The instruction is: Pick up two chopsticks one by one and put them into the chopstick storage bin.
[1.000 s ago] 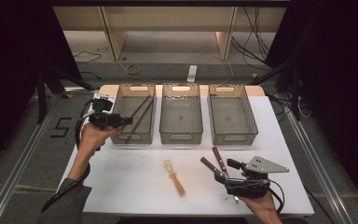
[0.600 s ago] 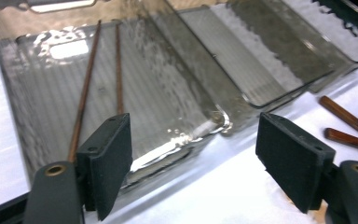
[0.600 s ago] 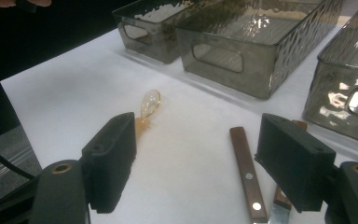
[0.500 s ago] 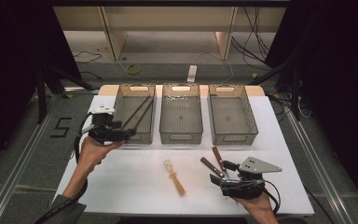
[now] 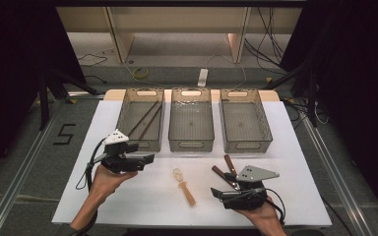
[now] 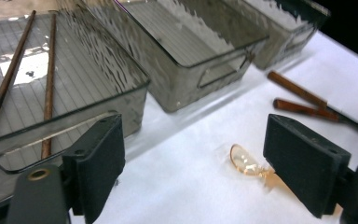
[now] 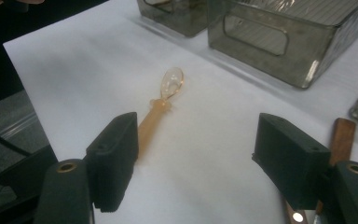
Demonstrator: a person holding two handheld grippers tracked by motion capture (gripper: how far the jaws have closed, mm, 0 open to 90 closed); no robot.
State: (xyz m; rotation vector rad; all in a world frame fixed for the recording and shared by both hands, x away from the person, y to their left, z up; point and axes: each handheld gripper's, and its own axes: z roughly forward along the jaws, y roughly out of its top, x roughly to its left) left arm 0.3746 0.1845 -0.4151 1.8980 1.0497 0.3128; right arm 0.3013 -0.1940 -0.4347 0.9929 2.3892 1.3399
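Beside the left bin (image 5: 141, 119), the left gripper (image 5: 147, 160) has dropped toward the counter (image 5: 142, 196), its empty fingers just opening wide; right gripper (image 5: 216, 192) gapes empty near the spoon (image 5: 184, 186).

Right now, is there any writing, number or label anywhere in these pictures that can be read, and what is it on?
"5": a big black numeral on the grey floor left of the table, at.
No other text is readable: the three grey bins, the spoon, the chopsticks and the knives bear no lettering that I can make out, in the high view or either gripper view.
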